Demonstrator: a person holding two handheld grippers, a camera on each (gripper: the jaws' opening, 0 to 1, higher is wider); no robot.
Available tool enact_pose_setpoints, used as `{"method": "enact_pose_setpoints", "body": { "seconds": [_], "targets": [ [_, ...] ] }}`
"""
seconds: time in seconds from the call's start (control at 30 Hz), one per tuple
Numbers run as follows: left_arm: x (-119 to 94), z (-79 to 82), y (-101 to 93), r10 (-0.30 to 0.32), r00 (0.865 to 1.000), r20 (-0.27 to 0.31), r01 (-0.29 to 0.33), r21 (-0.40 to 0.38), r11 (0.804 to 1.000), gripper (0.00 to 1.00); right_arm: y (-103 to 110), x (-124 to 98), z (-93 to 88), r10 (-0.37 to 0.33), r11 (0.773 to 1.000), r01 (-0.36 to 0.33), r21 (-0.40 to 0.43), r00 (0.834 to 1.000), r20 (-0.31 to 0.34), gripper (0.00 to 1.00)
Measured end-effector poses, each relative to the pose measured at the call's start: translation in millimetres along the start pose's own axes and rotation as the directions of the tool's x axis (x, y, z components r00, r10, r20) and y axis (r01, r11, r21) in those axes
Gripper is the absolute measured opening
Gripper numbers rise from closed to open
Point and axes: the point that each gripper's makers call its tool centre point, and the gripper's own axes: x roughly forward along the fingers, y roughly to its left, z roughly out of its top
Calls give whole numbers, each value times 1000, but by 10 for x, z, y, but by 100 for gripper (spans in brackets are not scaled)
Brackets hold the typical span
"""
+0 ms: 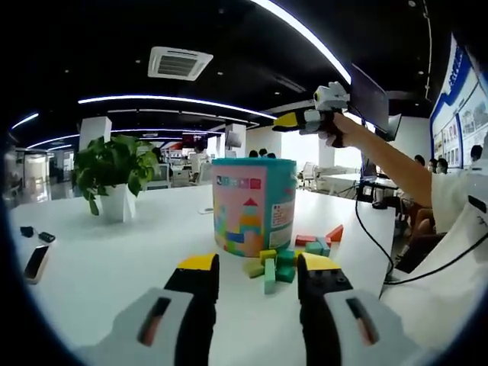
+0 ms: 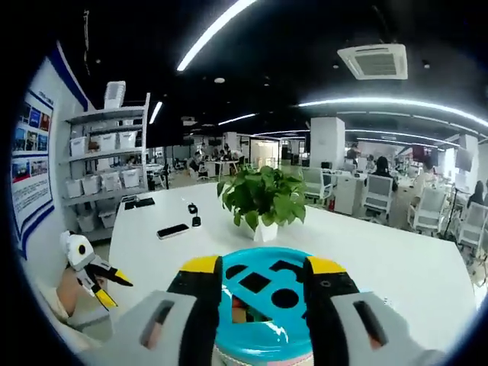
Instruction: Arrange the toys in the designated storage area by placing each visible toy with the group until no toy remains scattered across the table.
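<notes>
A: Several blocks (image 1: 286, 259) lie in a loose heap on the white table (image 1: 107, 259), touching the foot of the tub (image 1: 254, 206) on its right side; green ones nearest, red ones behind.

B: And the tub?

A: Upright, mid-table, pink side printed with block shapes. From the right gripper view its teal lid (image 2: 263, 305) shows shaped cut-outs.

B: The tongs?

A: The left tongs (image 1: 258, 267) hover low over the table, released, holding nothing, with the heap just ahead between the yellow tips. The right tongs (image 2: 261, 271) hang above the lid, also released and holding nothing. In the left gripper view the right tongs (image 1: 293, 120) are raised high on an outstretched arm (image 1: 385, 164).

B: The room?

A: An open office: dark ceiling, light strips, a vent. A potted plant (image 1: 114, 171) stands further back on the table, and a phone (image 1: 36, 261) lies near its left edge. Shelves (image 2: 107, 160) with bins line one wall, posters (image 2: 30, 164) beside them, people at desks beyond.

B: Space to move?

A: Bare table left of the tub. On the right the edge runs close behind the heap, where a cable (image 1: 377, 244) hangs.
</notes>
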Motion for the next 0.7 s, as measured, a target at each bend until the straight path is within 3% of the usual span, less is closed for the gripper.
{"method": "enact_pose_setpoints", "body": {
  "seconds": [0.13,0.23,0.33,0.43,0.57,0.6,0.7],
  "targets": [
    [0,49,-44,-21,999,24,21,-17,1000,45,42,-20,78,57,998,-57,3,996,73,68],
    [-9,81,-62,-27,999,35,28,-22,999,46,-32,-91,111,55,998,-57,8,991,125,68],
    [-20,103,-49,-23,999,46,25,-26,999,46,-84,-222,163,76,997,-79,14,984,160,60],
    [-24,101,-19,-14,999,46,15,-33,999,46,-257,-436,301,35,999,-33,-12,985,170,43],
    [-26,96,12,-1,999,42,3,-33,999,46,-276,-757,472,41,998,-32,-47,980,195,32],
    [-22,92,14,1,999,39,0,-31,1000,45,-276,-837,501,40,996,-23,-88,978,205,28],
    [1,54,16,15,1000,16,-15,-6,1000,45,-258,-1030,419,42,991,-16,-135,981,191,26]
  ]
}}
